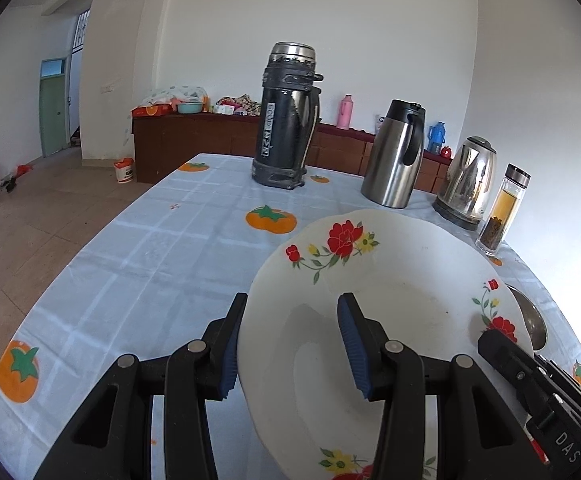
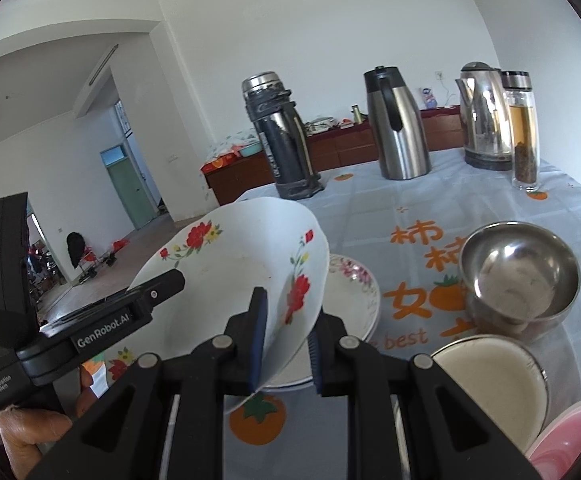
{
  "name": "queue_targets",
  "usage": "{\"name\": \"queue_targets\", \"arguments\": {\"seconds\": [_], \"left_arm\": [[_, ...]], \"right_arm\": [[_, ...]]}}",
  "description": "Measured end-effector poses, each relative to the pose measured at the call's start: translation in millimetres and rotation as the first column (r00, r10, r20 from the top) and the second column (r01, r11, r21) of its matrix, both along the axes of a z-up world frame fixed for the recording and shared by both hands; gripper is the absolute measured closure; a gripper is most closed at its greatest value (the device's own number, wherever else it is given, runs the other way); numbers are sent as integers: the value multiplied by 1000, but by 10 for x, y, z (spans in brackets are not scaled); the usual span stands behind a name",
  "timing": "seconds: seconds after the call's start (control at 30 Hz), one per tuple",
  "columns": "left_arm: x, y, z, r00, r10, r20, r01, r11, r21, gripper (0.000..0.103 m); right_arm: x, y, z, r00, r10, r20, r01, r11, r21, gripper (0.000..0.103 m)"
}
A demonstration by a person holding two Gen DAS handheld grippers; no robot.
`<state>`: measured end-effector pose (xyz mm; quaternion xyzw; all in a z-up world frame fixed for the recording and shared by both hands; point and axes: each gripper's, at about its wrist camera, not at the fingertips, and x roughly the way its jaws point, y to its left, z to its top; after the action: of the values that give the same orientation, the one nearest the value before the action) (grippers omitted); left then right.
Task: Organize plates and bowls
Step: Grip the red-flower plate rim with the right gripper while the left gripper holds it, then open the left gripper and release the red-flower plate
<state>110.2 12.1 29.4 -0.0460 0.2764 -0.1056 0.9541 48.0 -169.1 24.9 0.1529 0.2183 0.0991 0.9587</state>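
We hold a white plate (image 1: 390, 304) with red and yellow flower sprays round its scalloped rim, lifted and tilted above the table (image 1: 130, 264). Our left gripper (image 1: 294, 346) straddles its near edge, one pad inside the dish, one under the rim; our right gripper (image 2: 286, 344) is clamped on its opposite rim.

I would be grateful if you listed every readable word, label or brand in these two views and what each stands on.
"GenRobot.AI": side of the left gripper.
"Data Acquisition System": small print on that gripper's handle end.
"DAS": body of the right gripper.
"best", plus large orange Chinese characters: printed on the tablecloth.
Label on the black thermos: too blurred to read.
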Motion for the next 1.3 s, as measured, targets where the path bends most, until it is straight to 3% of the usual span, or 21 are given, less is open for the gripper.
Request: {"name": "queue_targets", "arguments": {"seconds": [0.47,0.83,0.9,0.93,1.0,1.07,1.17,1.3], "left_arm": [[196,-232,-74,1000,-23,11,23,1000,10,55],[264,-204,-180,1000,-18,4,18,1000,6,55],[225,-252,-156,997,-73,19,73,997,-17,60],[188,-298,-136,995,-89,37,89,996,-7,60],[90,-448,-109,990,-103,100,95,992,82,60],[73,-518,-140,987,-117,111,103,987,123,60],[146,-469,-189,992,-109,68,101,989,105,60],[205,-335,-119,994,-81,70,74,993,95,60]], "right_arm": [[108,-172,-70,998,-64,-11,64,998,-2,84],[186,-119,-124,998,-51,-28,50,998,-27,84],[197,-82,-132,999,-16,-28,16,1000,-20,84],[205,-42,-138,999,-20,-35,19,999,-33,80],[239,13,-167,998,-37,-46,33,996,-78,80],[300,14,-219,997,-40,-73,35,996,-77,80],[408,-115,-333,991,-16,-135,18,1000,15,80],[442,-150,-361,989,-32,-147,34,999,11,80]]}}
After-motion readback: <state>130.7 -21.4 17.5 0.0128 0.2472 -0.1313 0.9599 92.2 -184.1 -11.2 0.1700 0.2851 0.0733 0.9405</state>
